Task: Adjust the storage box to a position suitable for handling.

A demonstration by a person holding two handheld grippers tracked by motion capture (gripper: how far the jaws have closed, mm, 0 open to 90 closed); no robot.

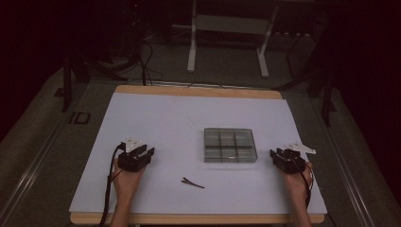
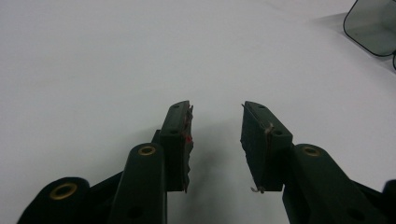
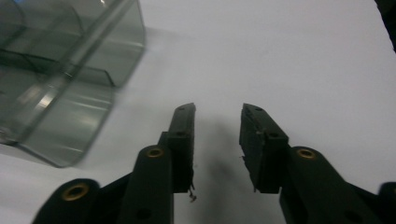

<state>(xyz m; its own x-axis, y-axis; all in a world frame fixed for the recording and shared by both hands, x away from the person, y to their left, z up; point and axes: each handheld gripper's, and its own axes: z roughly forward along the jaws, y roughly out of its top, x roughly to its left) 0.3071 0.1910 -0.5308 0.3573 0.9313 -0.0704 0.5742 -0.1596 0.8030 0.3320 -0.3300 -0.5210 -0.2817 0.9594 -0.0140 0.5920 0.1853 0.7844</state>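
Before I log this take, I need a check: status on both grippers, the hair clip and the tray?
Left gripper open, empty. Right gripper open, empty, beside clear compartment tray. Dark hair clip lies untouched on white table, nearer the person than the tray. Nothing in the way.

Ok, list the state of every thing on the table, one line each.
Left tool: open, nothing between its jaws, resting near the table's left side.
Right tool: open, nothing between its jaws, just right of the box.
Clear box: upright on the table, no lid on it, divided into compartments; contents too dim to tell.
Hair clip: lying flat on the white table, apart from both tools and the box.
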